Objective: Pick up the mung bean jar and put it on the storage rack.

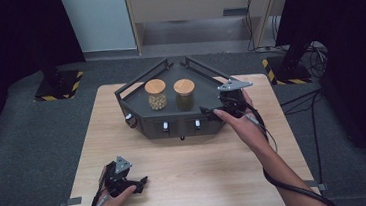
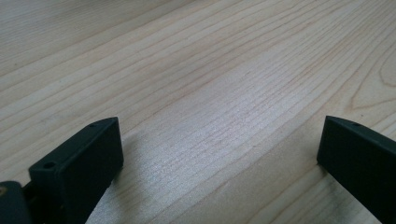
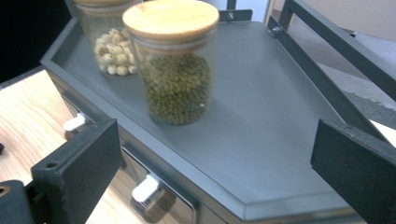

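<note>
I find no readable text, label, brand or number anywhere. The only sign-like marking I see is the yellow-and-black hazard striping on two stand bases (image 1: 58, 87) on the floor, at the upper left and upper right of the high view.

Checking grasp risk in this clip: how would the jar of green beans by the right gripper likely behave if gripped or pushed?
The green-bean jar looks like smooth clear glass, so the open right gripper may slip on it, and it could break if dropped. It is about two-thirds full, so probably hefty for its size. Upright and taller than wide, it might tip if pushed near its wooden lid.
</note>
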A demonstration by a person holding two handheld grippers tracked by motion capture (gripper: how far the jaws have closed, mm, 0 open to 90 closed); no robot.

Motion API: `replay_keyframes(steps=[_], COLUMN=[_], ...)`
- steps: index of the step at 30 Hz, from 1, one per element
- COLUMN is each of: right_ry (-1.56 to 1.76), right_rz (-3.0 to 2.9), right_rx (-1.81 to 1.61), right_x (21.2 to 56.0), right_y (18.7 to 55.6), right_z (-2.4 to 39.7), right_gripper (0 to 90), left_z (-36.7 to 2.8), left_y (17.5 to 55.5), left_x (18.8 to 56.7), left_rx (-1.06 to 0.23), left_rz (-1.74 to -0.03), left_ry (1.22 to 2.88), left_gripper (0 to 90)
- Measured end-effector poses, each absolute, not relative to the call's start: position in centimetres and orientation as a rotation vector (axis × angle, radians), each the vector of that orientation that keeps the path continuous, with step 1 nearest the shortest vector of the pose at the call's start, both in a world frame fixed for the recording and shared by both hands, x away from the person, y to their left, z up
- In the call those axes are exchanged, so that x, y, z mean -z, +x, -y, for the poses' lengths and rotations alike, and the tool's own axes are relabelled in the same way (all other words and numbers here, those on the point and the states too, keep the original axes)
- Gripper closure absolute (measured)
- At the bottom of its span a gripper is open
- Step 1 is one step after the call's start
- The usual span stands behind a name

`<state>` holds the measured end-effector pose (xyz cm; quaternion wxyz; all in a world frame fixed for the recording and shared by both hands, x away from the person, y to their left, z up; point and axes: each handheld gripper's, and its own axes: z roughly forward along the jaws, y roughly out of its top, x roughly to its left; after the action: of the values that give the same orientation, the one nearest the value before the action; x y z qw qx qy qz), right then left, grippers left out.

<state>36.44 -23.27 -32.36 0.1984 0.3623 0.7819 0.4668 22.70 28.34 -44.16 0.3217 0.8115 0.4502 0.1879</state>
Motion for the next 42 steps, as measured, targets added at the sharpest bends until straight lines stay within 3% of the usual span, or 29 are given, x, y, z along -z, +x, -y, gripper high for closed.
replay_keyframes(steps=[42], right_ry=[1.073], right_rz=[-2.149], right_rx=[-1.240], right_x=[33.6], right_y=[32.9], right_z=[29.2], right_gripper=[1.9], left_z=[-28.3], left_y=[22.7], left_x=[44.2], left_rx=[-0.495], left_rz=[-1.186], left_ry=[2.130], left_gripper=[0.0])
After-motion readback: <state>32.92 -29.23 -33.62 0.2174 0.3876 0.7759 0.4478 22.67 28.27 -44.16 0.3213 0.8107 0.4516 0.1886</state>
